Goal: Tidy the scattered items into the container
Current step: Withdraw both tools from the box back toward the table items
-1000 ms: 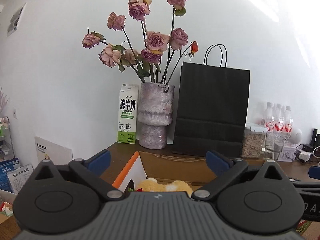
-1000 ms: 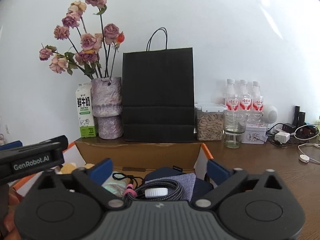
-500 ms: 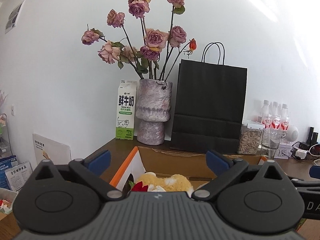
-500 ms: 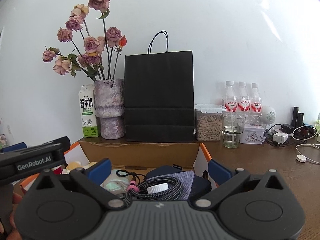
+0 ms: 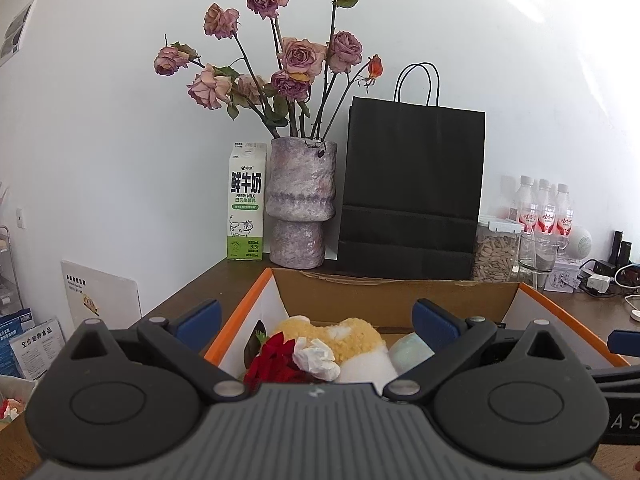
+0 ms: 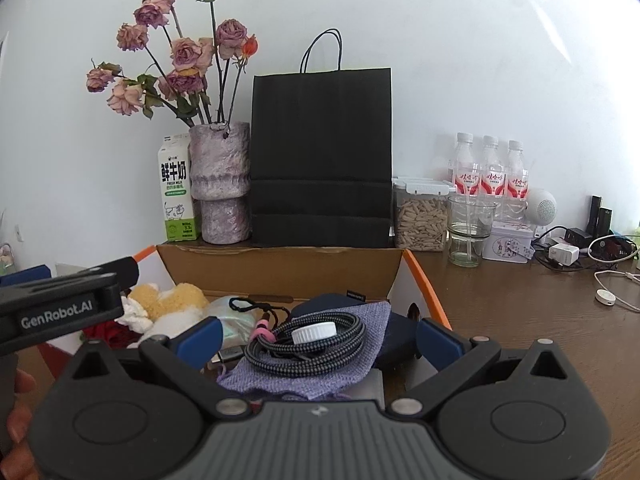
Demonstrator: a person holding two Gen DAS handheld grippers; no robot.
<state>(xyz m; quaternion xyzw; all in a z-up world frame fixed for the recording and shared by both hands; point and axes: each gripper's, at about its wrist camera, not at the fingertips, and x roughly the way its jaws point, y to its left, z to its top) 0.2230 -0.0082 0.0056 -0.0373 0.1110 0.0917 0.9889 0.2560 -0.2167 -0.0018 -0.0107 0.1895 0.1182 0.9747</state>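
Observation:
An open cardboard box point(image 5: 380, 300) with orange-edged flaps sits on the wooden table. In the left wrist view it holds a yellow and white plush toy point(image 5: 352, 332), a red flower point(image 5: 276, 356) and a crumpled white tissue point(image 5: 314, 358). My left gripper point(image 5: 316, 320) hovers open over them, holding nothing. The right wrist view shows the box point(image 6: 280, 272) with a purple cloth point(image 6: 372, 320), a coiled braided cable point(image 6: 348, 340), a white cap point(image 6: 314, 334) and a dark pouch point(image 6: 332, 304). My right gripper point(image 6: 320, 338) is open above these. The left gripper's body point(image 6: 60, 308) shows at the left.
Behind the box stand a milk carton point(image 5: 246, 200), a vase of dried roses point(image 5: 300, 200) and a black paper bag point(image 5: 412, 188). A seed jar point(image 6: 420, 216), a glass point(image 6: 468, 232), water bottles point(image 6: 490, 172) and chargers with cables point(image 6: 580, 244) crowd the right side. A hand point(image 6: 16, 420) shows at the lower left.
Both views have tipped downward, so more of the box's inside and its contents shows. Both grippers stayed open and empty.

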